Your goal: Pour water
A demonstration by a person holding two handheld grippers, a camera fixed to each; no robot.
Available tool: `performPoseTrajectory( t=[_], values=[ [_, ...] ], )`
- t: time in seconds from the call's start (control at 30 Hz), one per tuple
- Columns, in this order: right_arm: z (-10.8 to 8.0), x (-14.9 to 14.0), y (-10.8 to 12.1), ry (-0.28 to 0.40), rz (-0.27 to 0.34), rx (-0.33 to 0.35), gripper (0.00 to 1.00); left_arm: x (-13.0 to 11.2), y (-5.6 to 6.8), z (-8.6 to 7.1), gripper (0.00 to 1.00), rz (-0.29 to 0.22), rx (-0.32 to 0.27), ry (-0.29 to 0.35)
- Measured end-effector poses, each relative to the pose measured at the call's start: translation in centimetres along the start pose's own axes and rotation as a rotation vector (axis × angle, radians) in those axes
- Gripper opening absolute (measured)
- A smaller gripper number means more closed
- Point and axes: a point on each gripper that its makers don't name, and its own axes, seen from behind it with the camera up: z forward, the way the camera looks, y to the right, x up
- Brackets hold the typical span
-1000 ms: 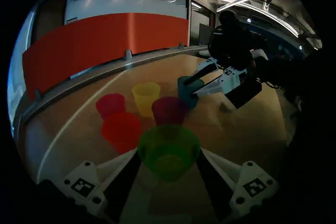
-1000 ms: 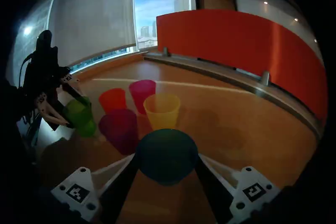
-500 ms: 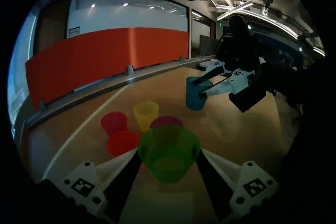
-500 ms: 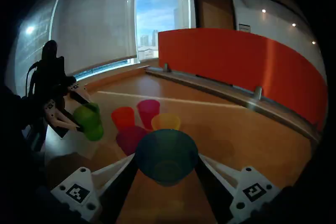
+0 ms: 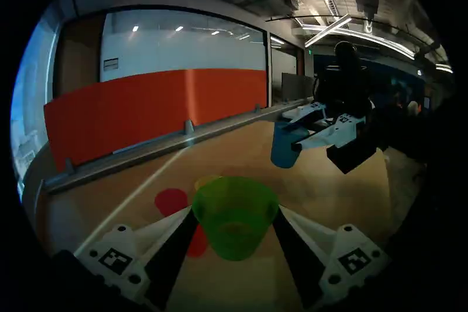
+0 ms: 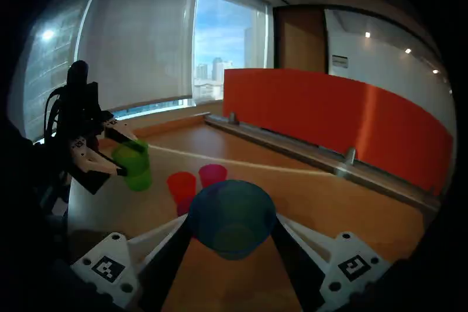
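Across the lower part of both views, a wooden table (image 5: 234, 148) is spreading out, and an orange partition (image 5: 158, 107) is running along its far edge above a grey rail. A tall window (image 6: 222, 60) is showing sky and distant towers in the right gripper view, with a pale blind (image 6: 140, 48) hanging beside it.

The left gripper (image 5: 234, 218) is reaching forward from the bottom of its own view, and both of its fingers are pressing on the sides of a green cup (image 5: 235, 233), which is sitting upright between them with its mouth tipped a little toward the camera. The right gripper (image 6: 232, 221) is doing the same with a blue cup (image 6: 232, 236), clamped on it from both sides. Each gripper is also appearing in the other's view, farther off, with a dark hand and sleeve behind it; there the green cup and the blue cup both seem to be hanging clear of the tabletop, roughly upright and well apart from each other (whether either is holding water, I cannot tell).

Down on the table, a red cup (image 6: 182, 186) and a pink cup (image 6: 213, 174) are standing just beside each other, partly hidden behind the blue cup. A yellow cup (image 5: 206, 181) is peeking out just above the green cup's rim in the left gripper view.
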Motion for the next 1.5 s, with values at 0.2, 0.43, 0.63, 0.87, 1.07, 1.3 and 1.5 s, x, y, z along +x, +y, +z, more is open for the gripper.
performPoseTrajectory(
  t=[0.2, 0.43, 0.63, 0.87, 1.07, 1.3, 1.5],
  values=[
    [-0.7, 1.1, -0.5, 0.030, -0.011, -0.004, 0.91, 2.2, -0.3, -0.7, 0.86, 0.000, 0.018, 0.067],
    [-1.3, 2.5, -0.7, 0.069, -0.023, -0.008, 0.91, 4.5, -0.1, -1.3, 0.86, 0.002, 0.020, 0.124],
    [-1.6, 3.2, -0.9, 0.093, -0.028, -0.008, 0.91, 5.1, 0.0, -1.2, 0.86, 0.003, 0.018, 0.135],
    [-1.7, 3.4, -0.8, 0.109, -0.030, -0.013, 0.91, 5.1, 0.3, -0.9, 0.86, 0.009, 0.014, 0.132],
    [-1.7, 3.8, -0.6, 0.130, -0.024, -0.015, 0.92, 5.1, 0.3, -0.8, 0.86, 0.008, 0.010, 0.133],
    [-1.7, 4.2, -0.5, 0.162, -0.030, -0.023, 0.92, 5.2, 0.2, -0.6, 0.86, 0.007, 0.009, 0.131],
    [-1.7, 4.7, -0.3, 0.186, -0.026, -0.029, 0.92, 5.5, 0.2, -0.7, 0.86, 0.010, 0.007, 0.136]
  ],
)
